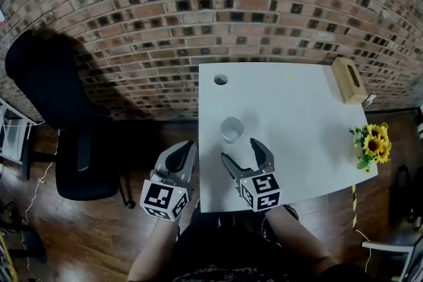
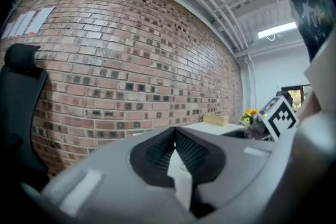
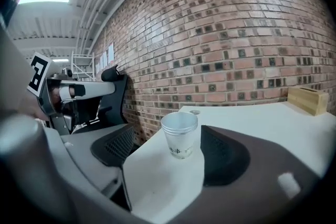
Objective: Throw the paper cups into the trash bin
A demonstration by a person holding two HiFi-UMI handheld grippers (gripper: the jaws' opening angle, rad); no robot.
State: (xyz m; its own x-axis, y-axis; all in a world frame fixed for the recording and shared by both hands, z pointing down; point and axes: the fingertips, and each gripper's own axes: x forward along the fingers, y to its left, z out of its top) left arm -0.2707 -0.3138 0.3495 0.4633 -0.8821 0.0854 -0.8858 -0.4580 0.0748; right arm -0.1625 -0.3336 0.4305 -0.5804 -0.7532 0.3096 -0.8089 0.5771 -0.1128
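A white paper cup [image 1: 232, 129] stands upright on the white table [image 1: 297, 115], near its left edge. My right gripper [image 1: 239, 150] is just in front of the cup, open, with the jaws spread wider than the cup. In the right gripper view the cup [image 3: 180, 135] stands a little beyond the two dark pads [image 3: 223, 157], and neither touches it. My left gripper [image 1: 188, 150] hangs off the table's left side over the floor, shut, with nothing in it; its jaws meet at the tips [image 2: 174, 132]. No trash bin shows in any view.
A small round spot [image 1: 221, 79] lies at the table's far left corner. A wooden tissue box [image 1: 348, 79] and sunflowers [image 1: 373, 142] sit at the right edge. A black office chair [image 1: 63, 115] stands left of the table. A brick wall [image 1: 218, 3] lies behind.
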